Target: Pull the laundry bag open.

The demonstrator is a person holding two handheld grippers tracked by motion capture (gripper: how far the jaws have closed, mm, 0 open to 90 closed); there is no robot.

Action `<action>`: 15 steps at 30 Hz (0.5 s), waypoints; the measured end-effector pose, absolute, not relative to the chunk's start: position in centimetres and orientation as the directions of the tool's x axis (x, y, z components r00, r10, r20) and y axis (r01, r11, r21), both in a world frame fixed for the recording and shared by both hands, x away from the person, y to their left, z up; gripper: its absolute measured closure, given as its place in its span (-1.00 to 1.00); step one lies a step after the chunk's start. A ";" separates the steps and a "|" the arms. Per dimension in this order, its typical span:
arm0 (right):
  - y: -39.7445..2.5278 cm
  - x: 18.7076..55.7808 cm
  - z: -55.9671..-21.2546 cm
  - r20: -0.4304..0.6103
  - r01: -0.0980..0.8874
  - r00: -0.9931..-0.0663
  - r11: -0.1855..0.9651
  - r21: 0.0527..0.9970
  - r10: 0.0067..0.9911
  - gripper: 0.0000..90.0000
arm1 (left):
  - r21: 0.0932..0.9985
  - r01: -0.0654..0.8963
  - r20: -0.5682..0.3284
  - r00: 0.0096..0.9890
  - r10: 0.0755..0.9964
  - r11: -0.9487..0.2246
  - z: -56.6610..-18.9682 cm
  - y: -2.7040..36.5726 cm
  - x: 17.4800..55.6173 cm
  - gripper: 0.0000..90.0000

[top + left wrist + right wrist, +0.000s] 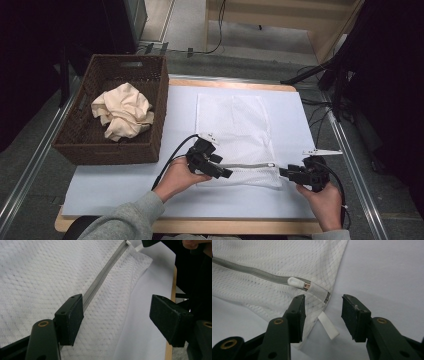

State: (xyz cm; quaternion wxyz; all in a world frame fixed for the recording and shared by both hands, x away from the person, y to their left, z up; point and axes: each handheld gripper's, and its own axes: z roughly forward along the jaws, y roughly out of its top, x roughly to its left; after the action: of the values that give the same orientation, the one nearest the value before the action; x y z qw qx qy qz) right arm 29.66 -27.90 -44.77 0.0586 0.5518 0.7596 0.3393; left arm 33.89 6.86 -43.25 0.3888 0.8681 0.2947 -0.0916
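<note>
White mesh laundry bag (232, 135) is lying flat on the pale table cover (115, 190), with its grey zipper (247, 165) running across the near end, so the long axis of the zipper is stretching from one gripper toward the other. Left gripper (223, 172) is hovering at the zipper's left end with its jaws standing wide apart and gripping nothing; in the left gripper view the zipper tape (105, 272) is passing just beside the left-hand pad and leading away, up and ahead, to the far corner. Right gripper (285, 173) is sitting at the opposite corner, jaws likewise spread and empty; in the right gripper view the white zipper pull (295, 282) is lying just ahead and slightly left of the gap, with a white fabric tab (328, 327) trailing between the jaws. Right gripper is judged the nearer to the pull. Wicker basket (85, 145) holding a cream cloth (122, 110) is sitting well apart, beyond and left of the left gripper.
</note>
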 end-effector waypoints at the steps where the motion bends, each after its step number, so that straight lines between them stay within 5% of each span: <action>1: -27.9 29.7 -44.8 0.283 0.801 -0.385 0.165 0.575 0.879 0.25 | 0.623 0.581 -0.383 0.810 0.443 -0.524 -43.2 6.8 33.9 -0.40; 15: -27.0 31.5 -45.7 0.281 0.822 -0.368 0.169 0.544 0.886 0.35 | 0.609 0.590 -0.418 0.807 0.417 -0.531 -43.5 6.9 34.0 -0.17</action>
State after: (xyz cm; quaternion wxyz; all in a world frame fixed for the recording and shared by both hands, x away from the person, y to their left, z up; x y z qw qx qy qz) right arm 31.49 -26.98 -45.72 0.0504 0.5598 0.7629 0.3195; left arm 34.04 6.89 -43.50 0.3879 0.8678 0.2900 -0.1115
